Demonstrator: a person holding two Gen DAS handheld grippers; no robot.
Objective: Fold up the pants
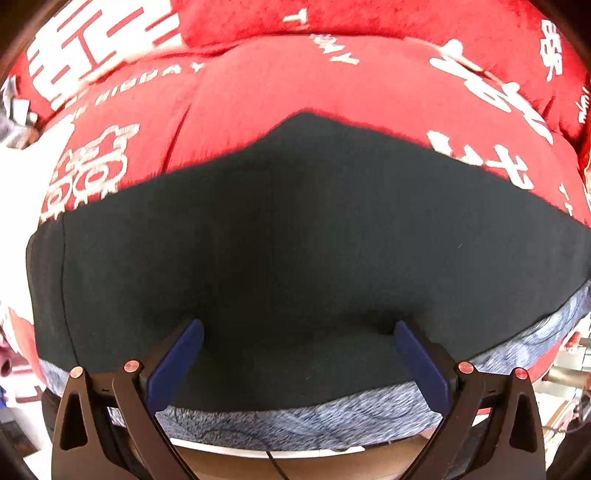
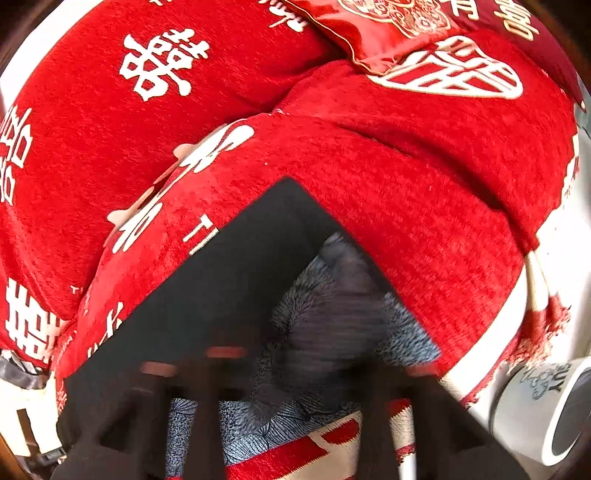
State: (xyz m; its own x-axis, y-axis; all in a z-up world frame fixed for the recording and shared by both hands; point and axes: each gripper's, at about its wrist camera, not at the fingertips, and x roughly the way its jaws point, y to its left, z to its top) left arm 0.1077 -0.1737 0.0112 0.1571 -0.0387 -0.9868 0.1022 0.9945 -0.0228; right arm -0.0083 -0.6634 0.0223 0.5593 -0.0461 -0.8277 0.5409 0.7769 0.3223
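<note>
The black pants [image 1: 280, 236] with a grey-blue fleecy lining [image 1: 295, 424] lie spread on a red sofa cover with white characters [image 1: 280, 88]. My left gripper [image 1: 299, 332] is open, its blue pads [image 1: 173, 362] resting on the black cloth near the waistband edge. In the right wrist view the pants [image 2: 221, 280] come to a corner, with the fleecy lining [image 2: 332, 306] turned out. My right gripper [image 2: 295, 369] is blurred by motion over the lining; its jaws cannot be made out.
A red cushion with gold trim [image 2: 388, 33] lies at the back. A white mug with lettering [image 2: 546, 402] lies on its side at the right. The sofa's white border [image 2: 561, 266] runs along the right edge.
</note>
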